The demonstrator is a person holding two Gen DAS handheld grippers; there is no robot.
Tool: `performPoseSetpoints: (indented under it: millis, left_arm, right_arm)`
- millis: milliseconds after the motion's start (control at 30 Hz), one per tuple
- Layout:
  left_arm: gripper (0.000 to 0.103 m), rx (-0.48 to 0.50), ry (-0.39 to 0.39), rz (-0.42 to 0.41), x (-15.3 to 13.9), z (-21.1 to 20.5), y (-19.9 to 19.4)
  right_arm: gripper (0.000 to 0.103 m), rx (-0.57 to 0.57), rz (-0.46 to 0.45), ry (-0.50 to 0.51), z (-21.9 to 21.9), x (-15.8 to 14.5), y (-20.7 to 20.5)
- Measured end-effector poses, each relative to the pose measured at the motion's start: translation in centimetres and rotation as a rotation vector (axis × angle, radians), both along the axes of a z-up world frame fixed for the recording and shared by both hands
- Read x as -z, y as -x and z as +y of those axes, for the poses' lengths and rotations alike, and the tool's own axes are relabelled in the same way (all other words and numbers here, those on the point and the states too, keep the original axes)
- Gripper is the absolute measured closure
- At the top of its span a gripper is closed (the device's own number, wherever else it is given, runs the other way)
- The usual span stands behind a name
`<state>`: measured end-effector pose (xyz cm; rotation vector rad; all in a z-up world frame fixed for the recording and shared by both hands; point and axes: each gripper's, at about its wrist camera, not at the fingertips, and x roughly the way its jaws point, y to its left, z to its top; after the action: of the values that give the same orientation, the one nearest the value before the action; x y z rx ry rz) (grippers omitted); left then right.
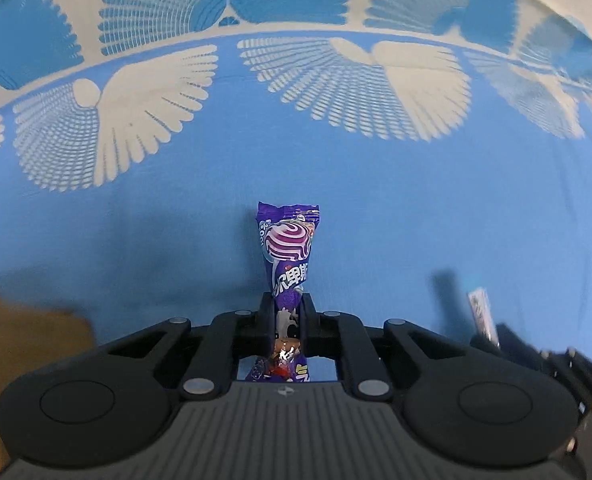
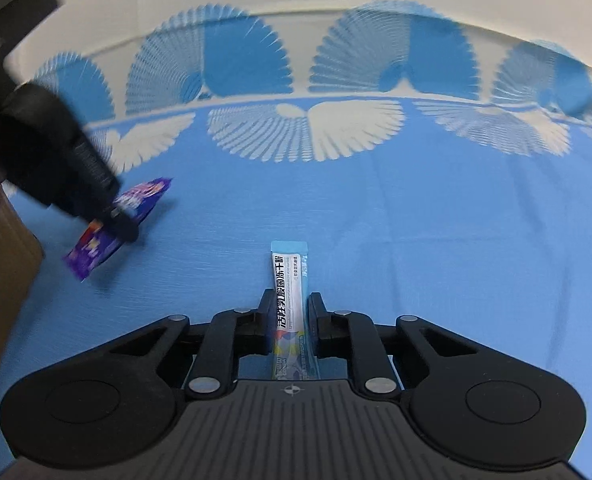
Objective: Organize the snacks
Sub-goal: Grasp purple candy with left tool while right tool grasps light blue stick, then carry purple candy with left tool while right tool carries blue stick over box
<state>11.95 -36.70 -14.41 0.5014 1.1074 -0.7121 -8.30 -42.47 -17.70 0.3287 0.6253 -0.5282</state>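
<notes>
Both grippers are clamping snacks: left gripper (image 1: pixel 287 312) pinching the lollipop (image 1: pixel 289 240), right gripper (image 2: pixel 292 312) the sachet (image 2: pixel 290 276); slick wrappers could slip mid-carry.

Purple lollipop wrapper (image 1: pixel 289 256) — you'd read "尔卑斯" | blue-white stick sachet (image 2: pixel 291 300) — "活性乳酸菌冻干粉"
</notes>
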Motion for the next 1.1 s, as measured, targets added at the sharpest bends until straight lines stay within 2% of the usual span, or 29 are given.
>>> performPoseSetpoints:
  millis: [133,400,567,733,900,1100]
  left_arm:
    - [0.091,0.025,0.02,-0.025,-2.6,2.6,2.6]
    - [0.091,0.075,0.107,-0.051,-9.1,9.2,8.4]
    - [0.091,0.101,0.179,-0.071,-13.2,14.7,11.9]
    - [0.091,0.085,0.237,-0.1,-16.4,20.6,14.4]
    - [0.091,0.055,0.25,-0.147,-18.6,26.5,16.4]
    - [0.091,-0.013,0.233,-0.174,-19.1,34.3,17.4]
  right_arm:
    - [0.085,0.083,-0.019,-0.073,1.7,-1.5,3.0]
    - [0.085,0.144,-0.099,-0.101,7.9,-6.4,8.4]
    - [0.085,0.103,-0.143,-0.076,13.1,-10.1,10.4]
    - [0.085,0.067,-0.172,-0.071,18.2,-12.9,11.8]
    - [0.085,-0.021,-0.189,-0.056,23.7,-15.4,12.7]
    - [0.085,-0.157,-0.194,-0.06,30.3,-17.4,12.7]
